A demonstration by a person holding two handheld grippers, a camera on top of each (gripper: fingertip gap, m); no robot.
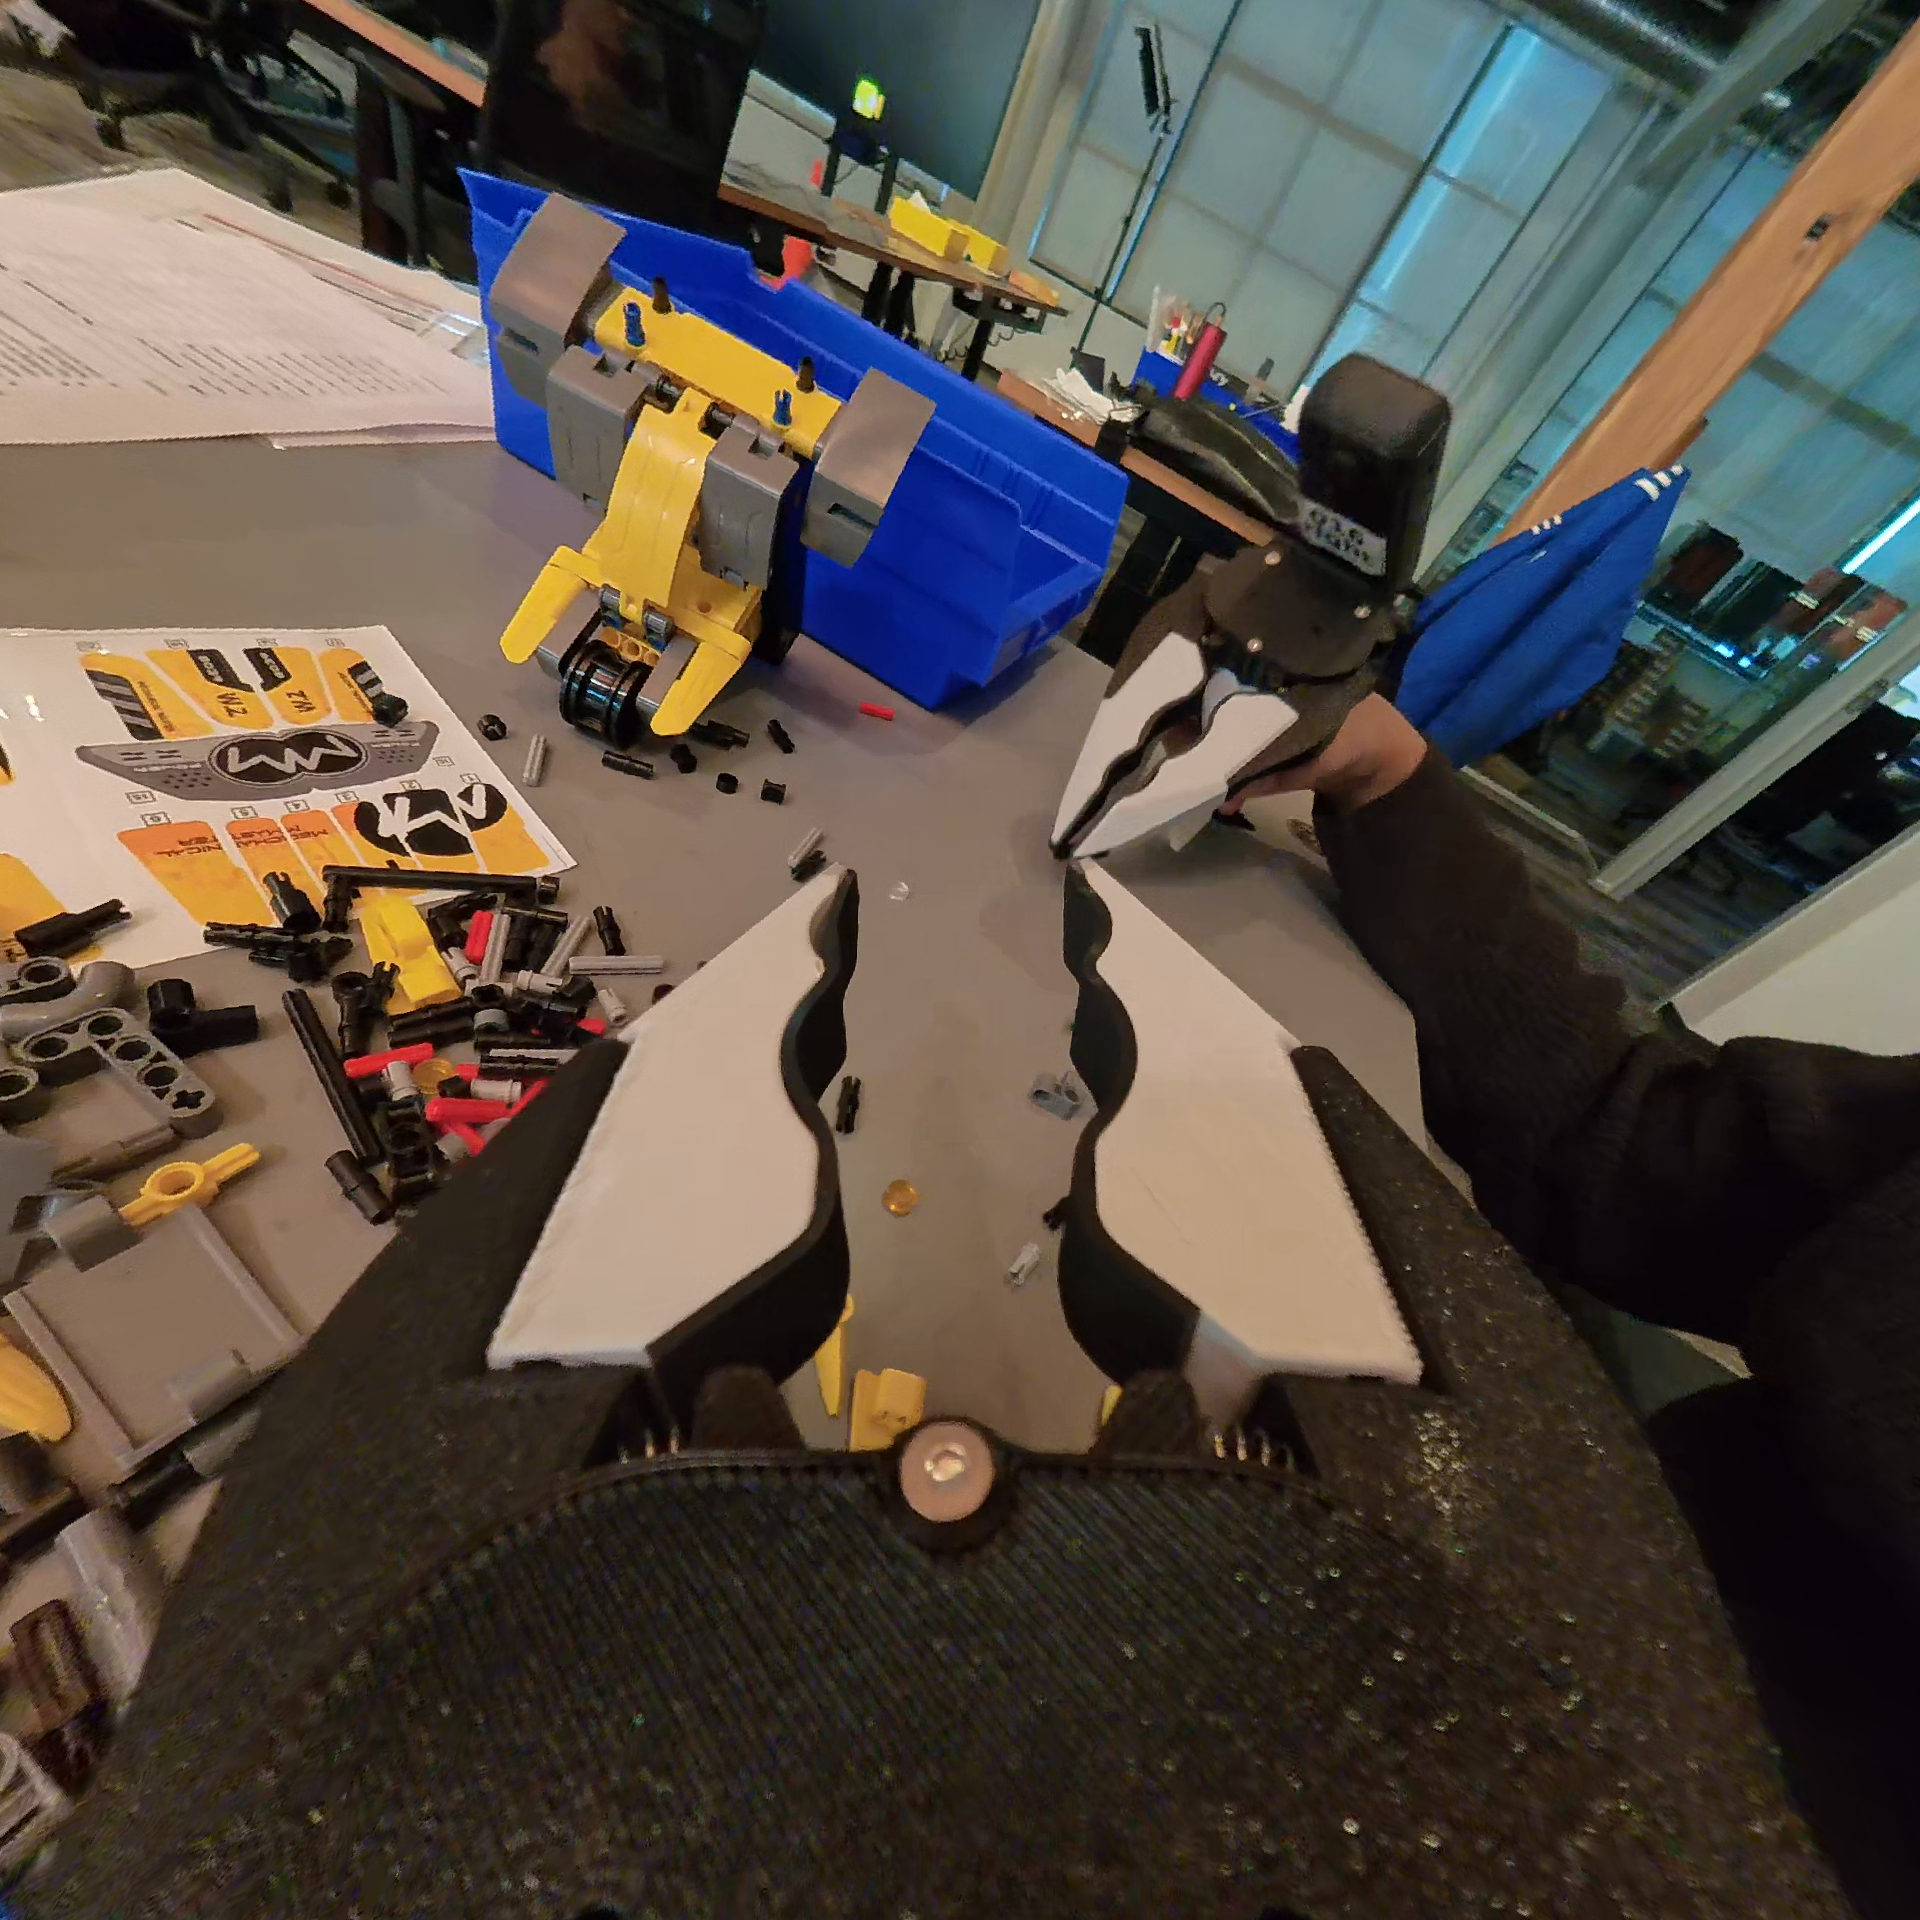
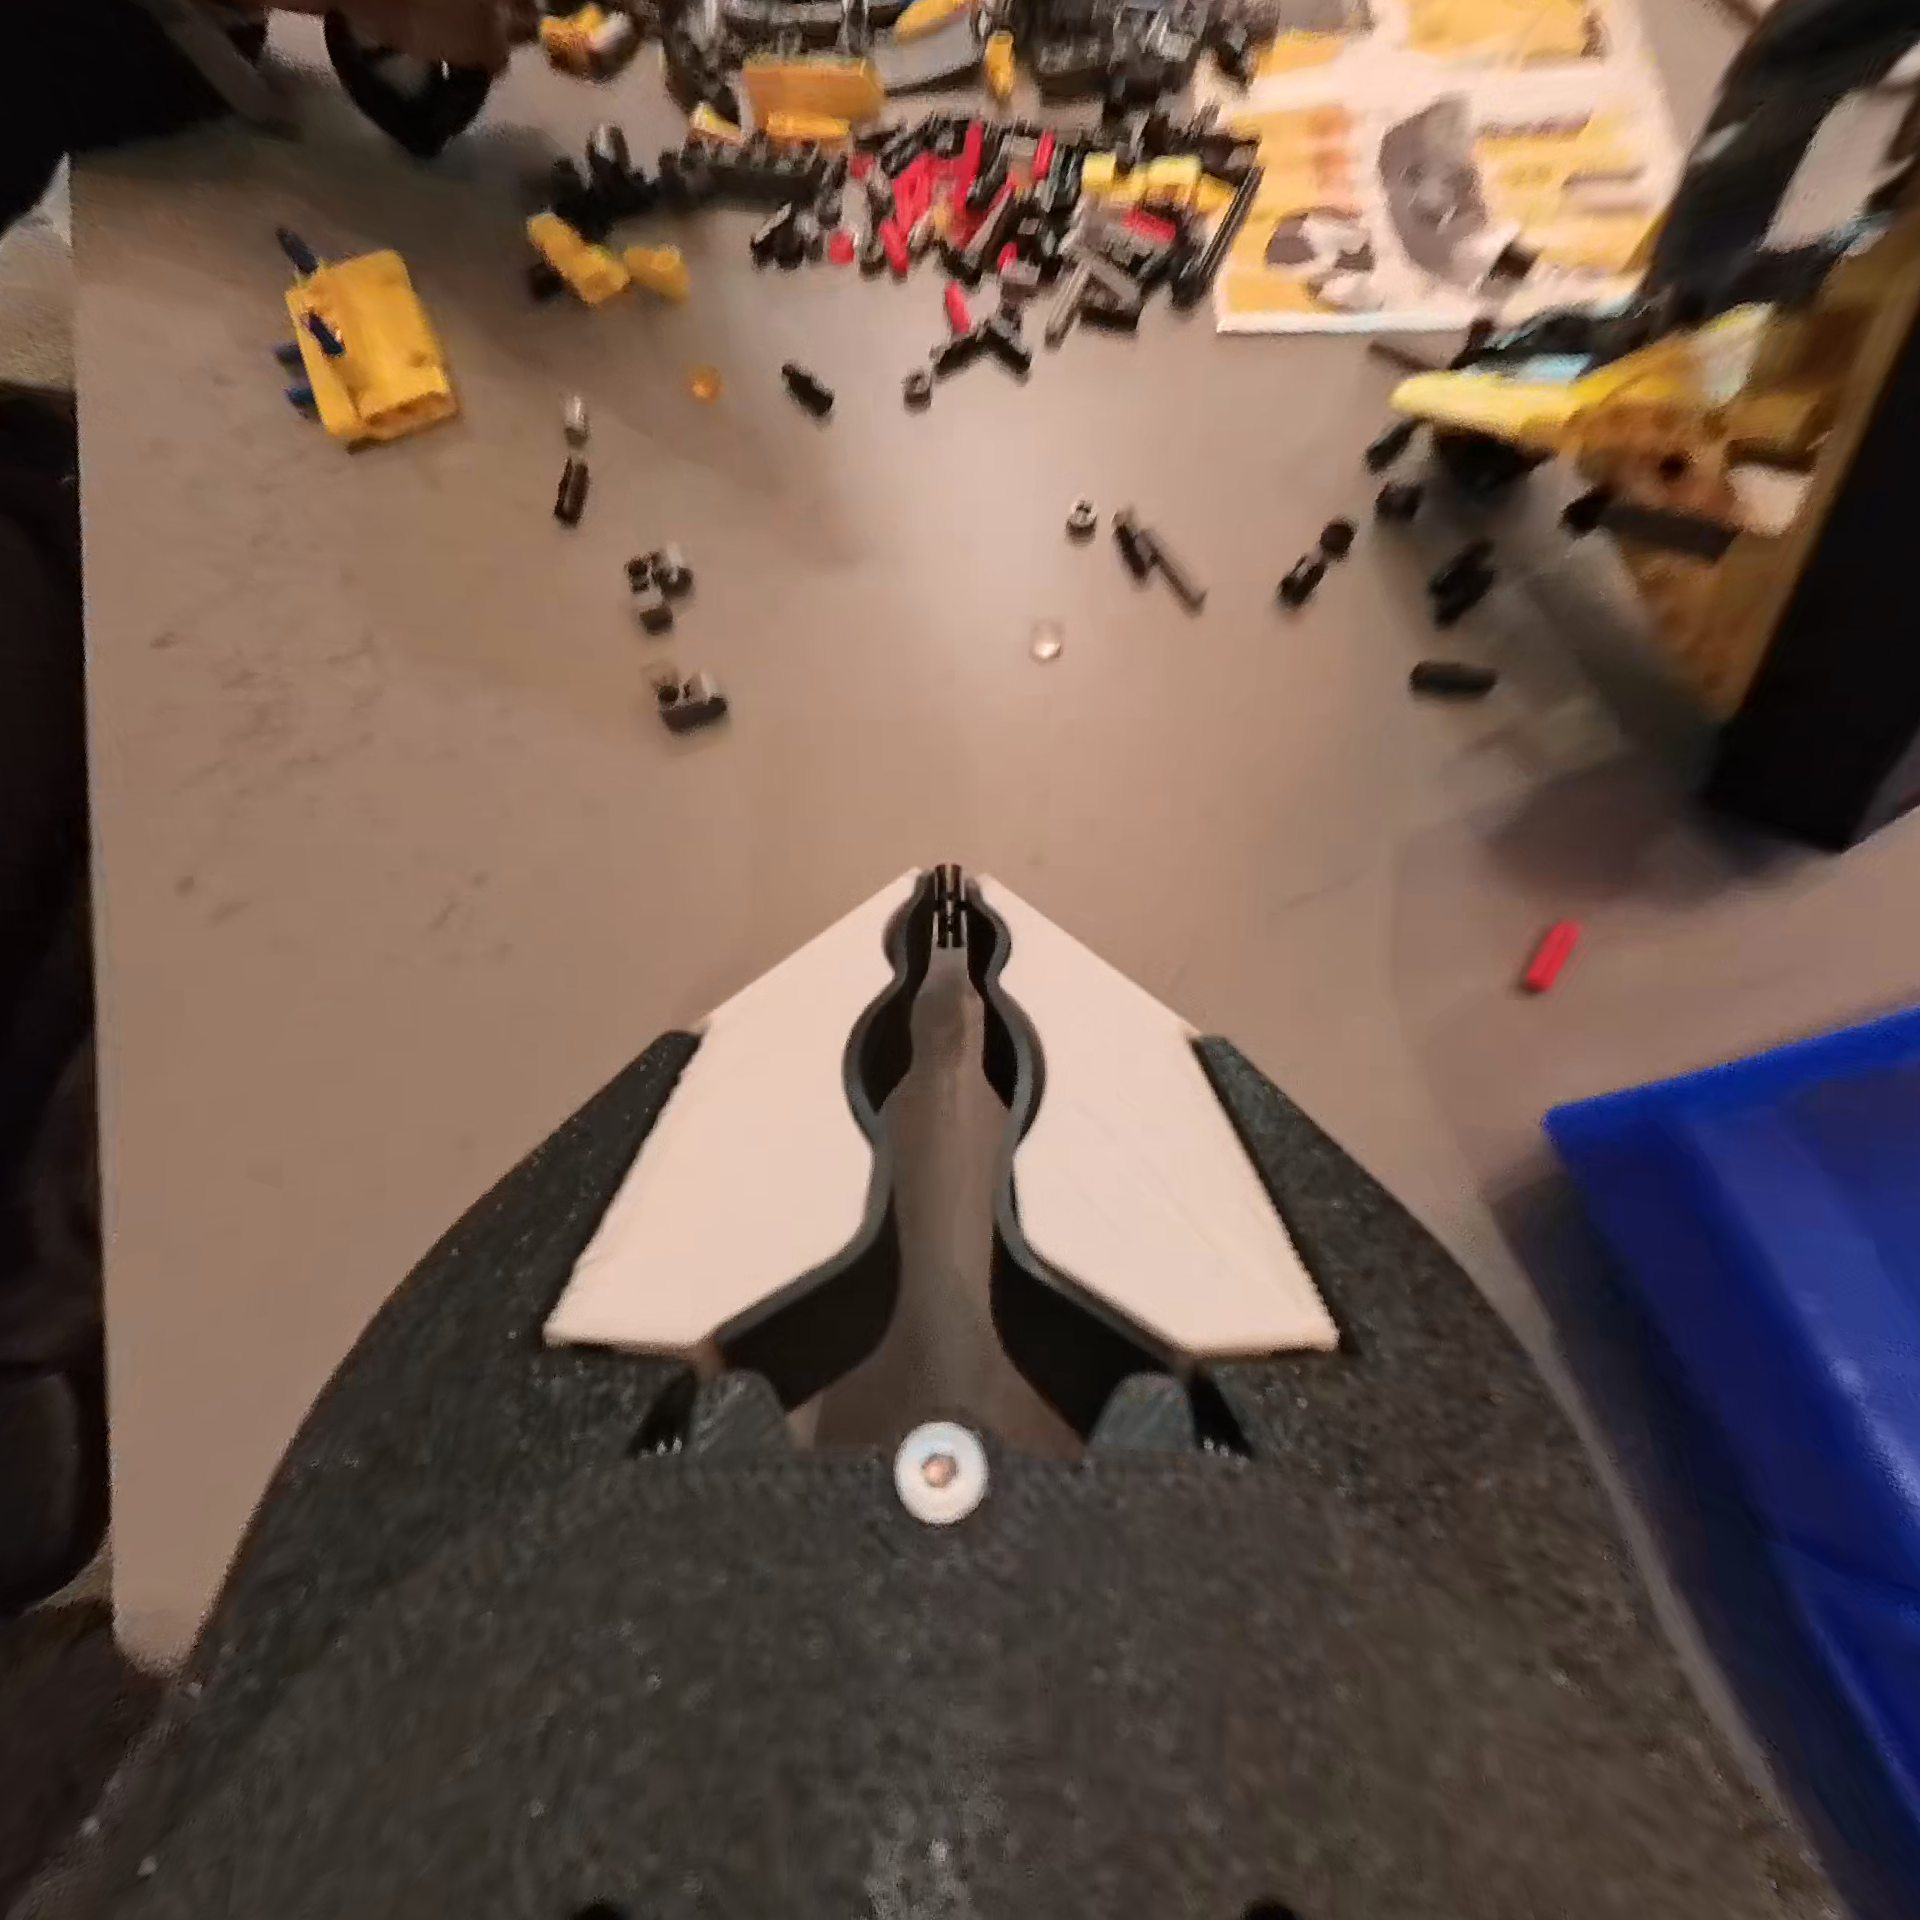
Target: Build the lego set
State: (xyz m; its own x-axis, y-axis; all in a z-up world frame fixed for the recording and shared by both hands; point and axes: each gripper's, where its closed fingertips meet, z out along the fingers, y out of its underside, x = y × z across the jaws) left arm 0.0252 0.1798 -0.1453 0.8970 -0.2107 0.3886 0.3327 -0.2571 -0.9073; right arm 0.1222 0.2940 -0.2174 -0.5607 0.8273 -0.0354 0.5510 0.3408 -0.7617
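The half-built yellow and grey lego model (image 1: pixel 675 488) leans against a blue bin (image 1: pixel 935 540) at the back of the grey table; it shows blurred in the right wrist view (image 2: pixel 1621 416). A pile of loose black, red, grey and yellow pieces (image 1: pixel 457 1029) lies at the left. My left gripper (image 1: pixel 961 883) is open and empty above the table. My right gripper (image 2: pixel 945 883) is shut on a small black pin (image 2: pixel 945 909) held at its tips. The right gripper also shows in the left wrist view (image 1: pixel 1065 847), just beyond my left fingertips, pointing down.
A sticker sheet (image 1: pixel 260 769) and paper instructions (image 1: pixel 208 312) lie at the left. A yellow sub-assembly (image 2: pixel 369 343), an orange round stud (image 1: pixel 900 1197) and scattered pins (image 1: pixel 717 758) lie on the table. A dark sleeve (image 1: pixel 1558 1039) holds the right gripper. About 20 centimetres separates my left fingertips from my right. From my left tips it is roughly 9 centimetres to the orange round stud (image 1: pixel 900 1197); from my right, 15 centimetres. It turns up in the right wrist view (image 2: pixel 711 385) as well.
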